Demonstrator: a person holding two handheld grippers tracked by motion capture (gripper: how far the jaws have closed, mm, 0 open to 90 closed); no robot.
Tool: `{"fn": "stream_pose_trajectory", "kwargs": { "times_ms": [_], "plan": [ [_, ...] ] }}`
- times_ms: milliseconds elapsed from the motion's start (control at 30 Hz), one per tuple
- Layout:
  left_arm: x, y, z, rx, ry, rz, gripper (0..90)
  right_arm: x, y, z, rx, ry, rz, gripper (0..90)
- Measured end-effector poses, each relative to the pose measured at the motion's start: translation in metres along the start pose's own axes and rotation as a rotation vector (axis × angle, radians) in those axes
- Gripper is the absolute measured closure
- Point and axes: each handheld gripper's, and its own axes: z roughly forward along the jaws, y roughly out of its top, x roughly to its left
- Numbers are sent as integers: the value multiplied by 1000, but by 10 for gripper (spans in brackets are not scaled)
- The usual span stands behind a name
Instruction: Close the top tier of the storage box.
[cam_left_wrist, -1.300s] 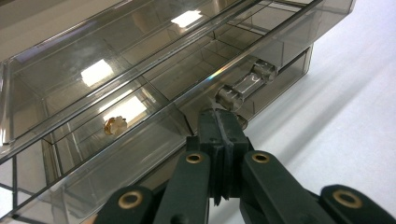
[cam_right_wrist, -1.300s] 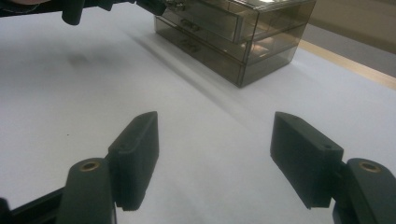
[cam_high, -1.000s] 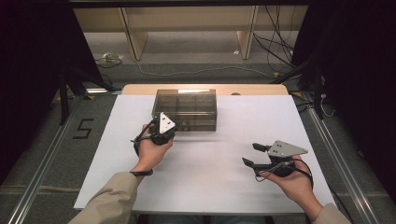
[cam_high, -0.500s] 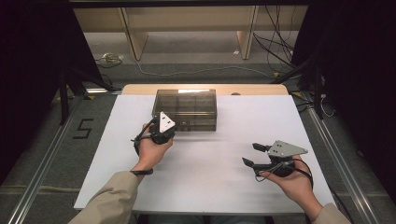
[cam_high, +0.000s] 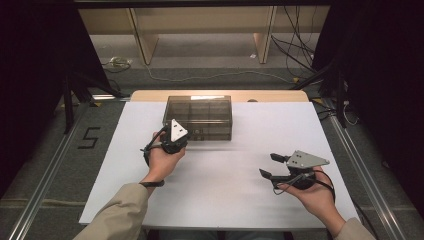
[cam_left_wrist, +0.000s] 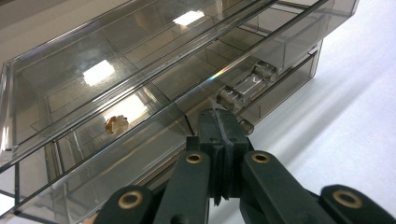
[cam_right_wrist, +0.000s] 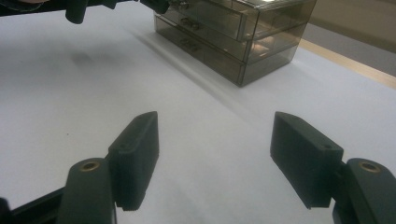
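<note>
A smoky see-through drawer box (cam_high: 200, 117) stands at the back middle of the white table (cam_high: 230, 200). My left gripper (cam_high: 186, 135) is shut, and its tips rest against the box's front. In the left gripper view its jaws (cam_left_wrist: 219, 122) press together just below a clear bar handle (cam_left_wrist: 247, 86), and I see nothing between them. A small amber object (cam_left_wrist: 116, 123) lies inside one drawer. My right gripper (cam_high: 268, 165) is open and hovers low over the table's right side, pointing left. In the right gripper view its jaws (cam_right_wrist: 215, 135) stand wide apart with the box (cam_right_wrist: 233, 32) far ahead.
A wooden strip (cam_high: 150, 95) runs along the table's far edge behind the box. Wooden furniture legs and cables (cam_high: 295, 55) lie on the floor beyond. A metal rail (cam_high: 45, 200) borders the left side, by a floor mark "5" (cam_high: 89, 138).
</note>
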Motion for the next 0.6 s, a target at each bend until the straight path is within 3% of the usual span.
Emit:
{"fn": "stream_pose_trajectory", "kwargs": {
  "times_ms": [600],
  "plan": [
    [1, 1, 2, -3, 1, -7, 900, 0, 0, 0, 1, 0, 2, 336]
  ]
}}
